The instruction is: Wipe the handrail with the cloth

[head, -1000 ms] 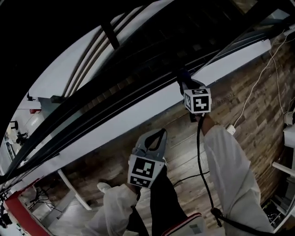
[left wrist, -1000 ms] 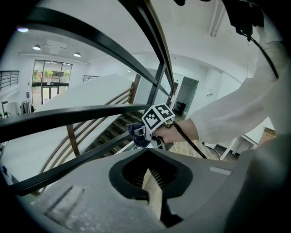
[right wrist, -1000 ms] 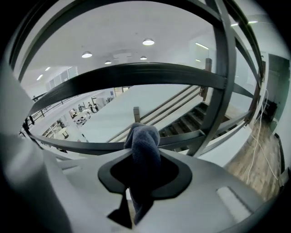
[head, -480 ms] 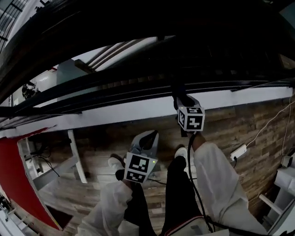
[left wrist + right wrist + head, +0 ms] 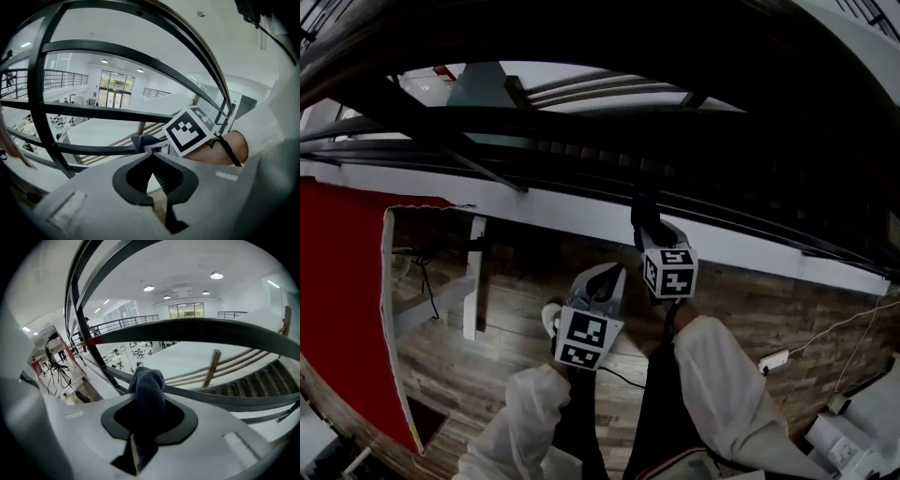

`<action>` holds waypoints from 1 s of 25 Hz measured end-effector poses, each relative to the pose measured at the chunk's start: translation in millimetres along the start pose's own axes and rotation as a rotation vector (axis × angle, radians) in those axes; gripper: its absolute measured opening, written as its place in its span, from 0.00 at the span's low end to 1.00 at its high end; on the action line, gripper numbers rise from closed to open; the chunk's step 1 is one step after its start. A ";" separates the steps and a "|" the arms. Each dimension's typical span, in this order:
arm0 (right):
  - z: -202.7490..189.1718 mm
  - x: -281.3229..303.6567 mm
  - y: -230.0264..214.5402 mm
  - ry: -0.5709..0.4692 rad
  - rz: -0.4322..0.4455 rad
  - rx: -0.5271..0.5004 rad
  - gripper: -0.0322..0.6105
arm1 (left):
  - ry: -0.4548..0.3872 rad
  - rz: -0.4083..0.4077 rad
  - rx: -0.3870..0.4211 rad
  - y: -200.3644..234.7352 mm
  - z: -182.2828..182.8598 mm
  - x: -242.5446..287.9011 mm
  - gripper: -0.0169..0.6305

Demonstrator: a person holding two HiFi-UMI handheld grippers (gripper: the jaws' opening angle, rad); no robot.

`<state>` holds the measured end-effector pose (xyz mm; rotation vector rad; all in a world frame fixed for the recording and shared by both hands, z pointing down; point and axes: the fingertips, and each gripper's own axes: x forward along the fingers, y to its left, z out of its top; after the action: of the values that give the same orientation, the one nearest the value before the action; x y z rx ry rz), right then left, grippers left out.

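Two jaws, right gripper (image 5: 148, 401): clamped on dark blue cloth (image 5: 148, 383), bunched above tips.
Left gripper (image 5: 152, 161): jaws together, nothing held.
Handrail (image 5: 211, 336): cloth at lower bar (image 5: 225, 399), contact unclear.
Method: press cloth onto bar, slide along it, even pressure.
Change: grippers closer together; red panel (image 5: 347, 281) larger at left.

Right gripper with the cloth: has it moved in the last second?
Yes. The right gripper and its dark blue cloth slid leftward along the black metal handrail, toward the white table leg.
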<state>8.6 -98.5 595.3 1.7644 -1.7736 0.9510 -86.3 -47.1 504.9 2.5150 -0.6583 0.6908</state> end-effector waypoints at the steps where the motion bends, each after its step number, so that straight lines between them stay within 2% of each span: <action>1: 0.3 11.7 19.1 0.011 0.019 -0.018 0.18 | -0.006 0.017 -0.009 16.0 -3.4 -6.1 0.03; 4: -2.7 49.3 74.8 0.044 0.077 -0.078 0.18 | -0.021 0.071 -0.039 65.6 -19.0 -20.9 0.03; 9: -17.4 104.6 154.8 0.061 0.131 -0.050 0.18 | -0.023 0.121 -0.041 143.0 -55.4 -42.3 0.03; 11: -17.3 128.9 176.0 0.052 0.167 -0.071 0.18 | -0.039 0.155 -0.038 168.7 -66.6 -40.6 0.03; 14: -17.6 169.0 193.5 0.036 0.214 -0.095 0.18 | -0.066 0.206 -0.046 201.3 -86.5 -27.3 0.03; 19: -25.4 234.1 205.4 0.000 0.240 -0.106 0.18 | -0.065 0.251 0.001 251.0 -131.1 1.2 0.03; 22: -18.5 271.3 209.4 -0.038 0.262 -0.113 0.18 | -0.089 0.264 -0.035 276.7 -148.0 23.9 0.03; 25: -9.5 299.5 213.1 -0.085 0.247 -0.145 0.18 | -0.089 0.230 -0.097 288.7 -168.3 48.3 0.03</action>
<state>-224.2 -304.8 791.5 1.5425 -2.0950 0.8267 -266.1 -200.8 745.7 2.4149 -1.0007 0.6109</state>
